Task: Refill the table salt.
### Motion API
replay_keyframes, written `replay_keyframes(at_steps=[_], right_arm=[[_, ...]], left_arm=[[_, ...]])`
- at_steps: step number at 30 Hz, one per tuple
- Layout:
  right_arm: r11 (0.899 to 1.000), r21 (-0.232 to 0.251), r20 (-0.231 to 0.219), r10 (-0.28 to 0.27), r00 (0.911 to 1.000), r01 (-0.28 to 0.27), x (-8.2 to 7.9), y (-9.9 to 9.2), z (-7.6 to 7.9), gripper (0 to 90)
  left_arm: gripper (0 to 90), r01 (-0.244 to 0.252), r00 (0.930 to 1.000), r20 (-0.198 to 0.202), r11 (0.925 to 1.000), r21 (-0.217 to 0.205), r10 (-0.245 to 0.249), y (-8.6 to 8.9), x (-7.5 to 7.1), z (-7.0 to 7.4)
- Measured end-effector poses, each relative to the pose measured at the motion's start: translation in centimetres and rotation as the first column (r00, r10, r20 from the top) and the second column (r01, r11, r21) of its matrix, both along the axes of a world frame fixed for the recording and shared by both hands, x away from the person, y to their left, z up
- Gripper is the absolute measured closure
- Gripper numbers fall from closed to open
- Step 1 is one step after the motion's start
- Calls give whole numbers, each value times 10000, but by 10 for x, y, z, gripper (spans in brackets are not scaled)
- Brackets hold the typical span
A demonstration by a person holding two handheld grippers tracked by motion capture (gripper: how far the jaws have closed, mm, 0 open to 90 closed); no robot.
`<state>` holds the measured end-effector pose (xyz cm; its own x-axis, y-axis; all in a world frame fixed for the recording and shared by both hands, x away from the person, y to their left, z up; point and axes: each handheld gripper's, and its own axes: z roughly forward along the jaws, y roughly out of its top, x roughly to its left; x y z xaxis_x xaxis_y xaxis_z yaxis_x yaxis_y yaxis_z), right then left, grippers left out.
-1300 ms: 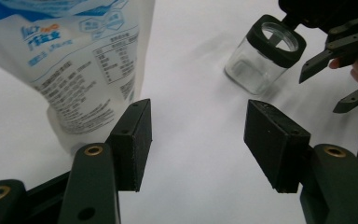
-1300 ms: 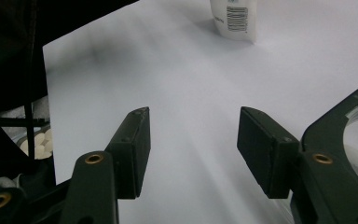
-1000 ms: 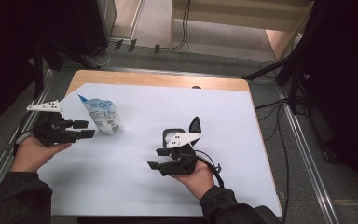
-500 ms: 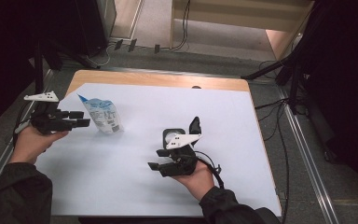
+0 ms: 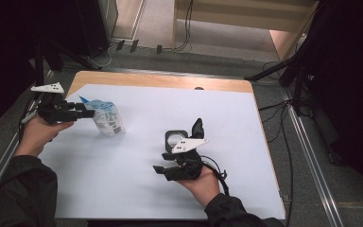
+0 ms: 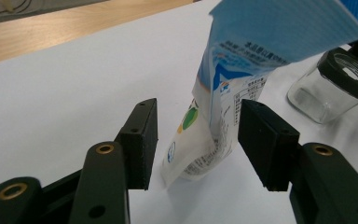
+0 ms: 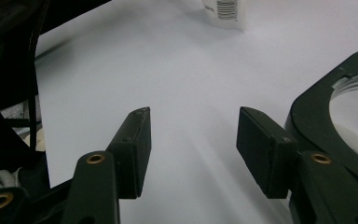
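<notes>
A blue and white pouch [image 5: 106,117] stands upright on the white sheet at the left. My left gripper [image 5: 88,112] points at it from the left. In the left gripper view the pouch [image 6: 242,46] stands between the jaws of the left gripper [image 6: 200,140]. These jaws have just been closing, with a gap still on each side of the pouch, so the pads do not press it. A glass jar with a black rim [image 5: 176,139] sits mid-table. My right gripper [image 5: 163,161] rests open just in front of the jar, with nothing between its jaws [image 7: 191,149].
A white sheet [image 5: 137,198] covers most of the wooden table [image 5: 170,81]. A black upright piece [image 5: 197,127] stands beside the jar. The jar's black rim [image 7: 326,107] lies close to the right jaw. Cables run over the floor beyond the table.
My left gripper has moved toward the far side of the table and lined up with the pouch, jaws a little narrower. The right gripper and the jar have stayed still.
</notes>
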<state>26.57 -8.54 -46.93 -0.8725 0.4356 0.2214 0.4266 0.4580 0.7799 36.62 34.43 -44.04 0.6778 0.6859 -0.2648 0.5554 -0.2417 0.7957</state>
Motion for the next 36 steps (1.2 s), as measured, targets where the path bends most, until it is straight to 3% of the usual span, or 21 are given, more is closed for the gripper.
replay_keyframes(at_steps=[12,14,18,28,36], right_arm=[[9995,-54,26,-327,9995,327,-5,-9,-1,469],[9992,-62,25,-405,9992,406,-6,-11,-1,470],[9988,-40,50,-489,9988,490,-6,-14,-2,471],[9992,-65,43,-397,9992,397,-4,-12,-2,490],[9997,2,39,-263,9996,263,-1,-9,-1,499]], left_arm=[[538,760,9967,276,9971,34,-761,-7,15,-4],[572,1013,9946,232,9948,-109,-1010,-9,17,-4],[640,1386,9896,372,9903,122,-1389,-16,17,-5],[789,1312,9909,249,9904,432,-1323,-22,9,2],[869,1193,9927,-204,9926,224,-1189,-27,0,4]])
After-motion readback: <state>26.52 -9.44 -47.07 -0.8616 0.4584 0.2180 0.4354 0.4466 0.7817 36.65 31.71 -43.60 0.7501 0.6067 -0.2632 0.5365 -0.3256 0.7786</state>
